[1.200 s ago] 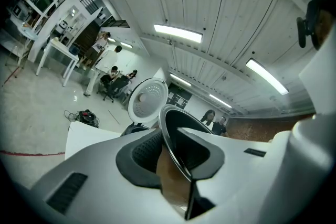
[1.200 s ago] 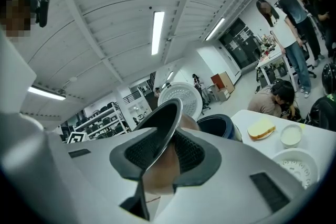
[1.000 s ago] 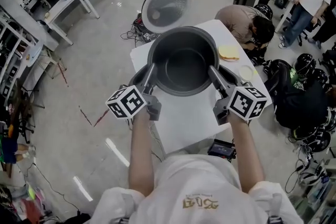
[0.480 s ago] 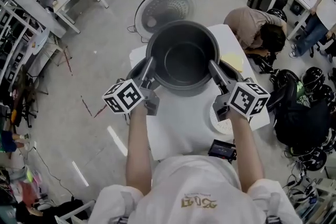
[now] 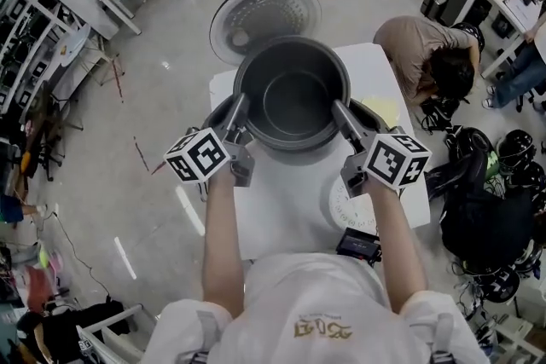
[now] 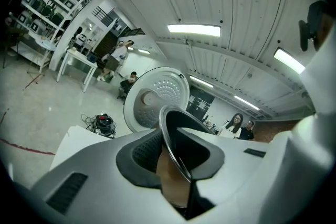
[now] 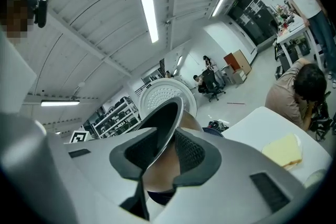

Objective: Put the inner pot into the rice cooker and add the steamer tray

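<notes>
Progress: my left gripper (image 5: 238,109) and right gripper (image 5: 339,112) pinch the inner pot (image 5: 292,94) rim in their fingers, now carried over the rice cooker (image 5: 375,113). Lowering comes next, I judge.

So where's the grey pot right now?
The pot is centre of the head view, held at its rim by the left gripper and right gripper, over the rice cooker, whose open lid stands just beyond.

The inner pot (image 5: 290,94) covers the mouth of the rice cooker (image 5: 215,122), and the open lid (image 5: 264,13) walls off 12 o'clock. The left claw (image 5: 236,105) and right claw (image 5: 339,108) clamp the pot's rim at 8 and 4 o'clock. Bare counter (image 5: 281,200) lies free at 6 o'clock. The steamer tray (image 5: 343,205) sits at 5 and a crouching person (image 5: 426,64) at 3.
</notes>
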Tool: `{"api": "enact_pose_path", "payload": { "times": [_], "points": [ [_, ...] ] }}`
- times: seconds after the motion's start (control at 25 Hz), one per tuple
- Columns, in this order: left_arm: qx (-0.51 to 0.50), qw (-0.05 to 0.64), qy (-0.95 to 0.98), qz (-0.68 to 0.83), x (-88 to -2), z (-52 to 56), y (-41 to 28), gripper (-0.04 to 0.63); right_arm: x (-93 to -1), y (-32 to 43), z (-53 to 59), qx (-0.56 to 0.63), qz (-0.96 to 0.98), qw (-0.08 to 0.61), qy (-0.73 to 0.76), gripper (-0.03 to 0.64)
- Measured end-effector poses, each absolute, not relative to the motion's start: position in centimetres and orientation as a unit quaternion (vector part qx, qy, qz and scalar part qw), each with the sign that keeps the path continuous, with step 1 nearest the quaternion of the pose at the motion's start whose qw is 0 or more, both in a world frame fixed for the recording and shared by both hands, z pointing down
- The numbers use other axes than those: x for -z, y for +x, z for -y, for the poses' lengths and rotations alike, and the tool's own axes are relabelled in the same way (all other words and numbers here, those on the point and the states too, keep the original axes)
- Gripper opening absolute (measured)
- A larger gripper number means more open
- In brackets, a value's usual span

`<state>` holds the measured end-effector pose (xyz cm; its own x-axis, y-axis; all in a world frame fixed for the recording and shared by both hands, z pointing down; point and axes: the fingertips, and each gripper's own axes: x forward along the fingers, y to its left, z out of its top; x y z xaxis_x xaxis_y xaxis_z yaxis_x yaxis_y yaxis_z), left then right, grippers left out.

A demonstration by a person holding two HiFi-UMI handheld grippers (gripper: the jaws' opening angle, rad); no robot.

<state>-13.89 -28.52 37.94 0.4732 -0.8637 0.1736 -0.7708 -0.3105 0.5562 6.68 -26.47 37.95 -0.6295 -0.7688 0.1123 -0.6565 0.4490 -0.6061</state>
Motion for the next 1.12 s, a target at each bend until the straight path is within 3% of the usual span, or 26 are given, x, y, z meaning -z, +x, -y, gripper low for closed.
{"api": "enact_pose_path", "payload": {
  "times": [1.12],
  "points": [
    [-0.027,0.326,0.758,0.564,-47.5,29.9,-14.8,0.112,-47.0,5.4,29.7,0.336,-0.858,-0.025,-0.388,0.124]
  ]
}}
